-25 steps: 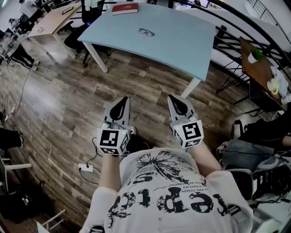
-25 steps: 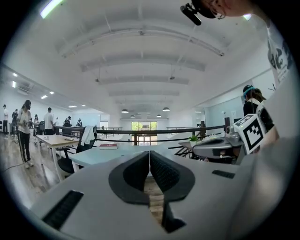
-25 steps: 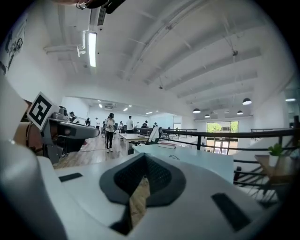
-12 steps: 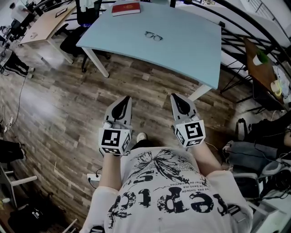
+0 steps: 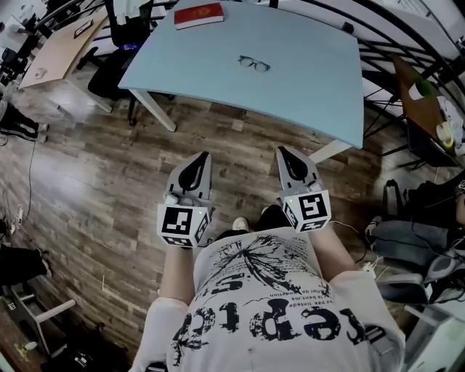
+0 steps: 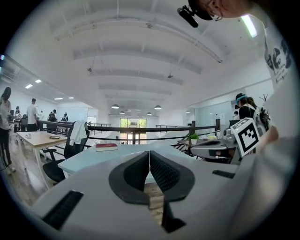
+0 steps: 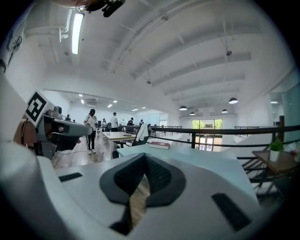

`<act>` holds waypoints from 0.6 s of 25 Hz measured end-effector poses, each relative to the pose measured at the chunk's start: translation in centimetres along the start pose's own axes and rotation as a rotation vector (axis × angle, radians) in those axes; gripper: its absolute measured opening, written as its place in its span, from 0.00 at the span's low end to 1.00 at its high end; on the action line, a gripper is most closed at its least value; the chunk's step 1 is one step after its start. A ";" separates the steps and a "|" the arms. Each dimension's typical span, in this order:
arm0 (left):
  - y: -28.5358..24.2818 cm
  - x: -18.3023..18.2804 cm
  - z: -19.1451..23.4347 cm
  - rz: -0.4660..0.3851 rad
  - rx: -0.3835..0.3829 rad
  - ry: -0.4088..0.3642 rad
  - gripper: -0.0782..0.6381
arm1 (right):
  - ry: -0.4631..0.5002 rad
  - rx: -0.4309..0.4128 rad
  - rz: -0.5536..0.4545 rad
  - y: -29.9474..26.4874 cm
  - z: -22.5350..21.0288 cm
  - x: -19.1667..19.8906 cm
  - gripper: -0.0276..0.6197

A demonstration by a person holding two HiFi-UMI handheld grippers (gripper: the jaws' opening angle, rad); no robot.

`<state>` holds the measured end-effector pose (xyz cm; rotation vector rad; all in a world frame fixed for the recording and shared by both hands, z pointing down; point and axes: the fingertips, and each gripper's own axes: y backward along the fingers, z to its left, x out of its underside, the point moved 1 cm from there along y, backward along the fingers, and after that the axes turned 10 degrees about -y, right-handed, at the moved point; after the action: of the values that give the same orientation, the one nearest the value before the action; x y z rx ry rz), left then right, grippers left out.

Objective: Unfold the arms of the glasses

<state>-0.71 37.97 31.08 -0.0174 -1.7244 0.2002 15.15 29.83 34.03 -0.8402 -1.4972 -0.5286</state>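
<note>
White T-shirt, black print, grey left gripper, right gripper

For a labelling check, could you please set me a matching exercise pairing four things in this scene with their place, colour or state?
Things:
1. glasses
2. book
3. left claw
4. table

Descriptions:
A. light blue
B. shut and empty
C. red, at the table's far left corner
D. lying mid-table

Pairs: 1-D, 2-C, 3-B, 4-A

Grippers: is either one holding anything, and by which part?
Nothing is held. The left gripper and the right gripper both have their jaws shut and empty; the glasses lie untouched on the table ahead.
</note>
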 end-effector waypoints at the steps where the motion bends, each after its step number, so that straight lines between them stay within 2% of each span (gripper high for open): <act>1: -0.5 0.3 0.6 0.006 0.001 -0.001 0.14 | 0.000 -0.002 0.000 -0.8 -0.1 0.0 0.06; 6: -4.8 1.7 2.7 0.026 0.017 0.003 0.14 | 0.003 -0.014 0.003 -5.7 -2.2 0.1 0.06; 10: -9.5 2.0 4.7 0.011 0.018 -0.006 0.14 | -0.011 -0.034 0.002 -10.8 -5.2 -0.2 0.06; 15: -17.7 1.9 8.7 0.024 -0.029 0.006 0.14 | -0.008 -0.035 0.007 -18.4 -11.0 -2.0 0.06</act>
<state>-7.76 19.67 34.14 -0.0603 -1.7213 0.1928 8.10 9.62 36.27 -0.8754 -1.4952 -0.5479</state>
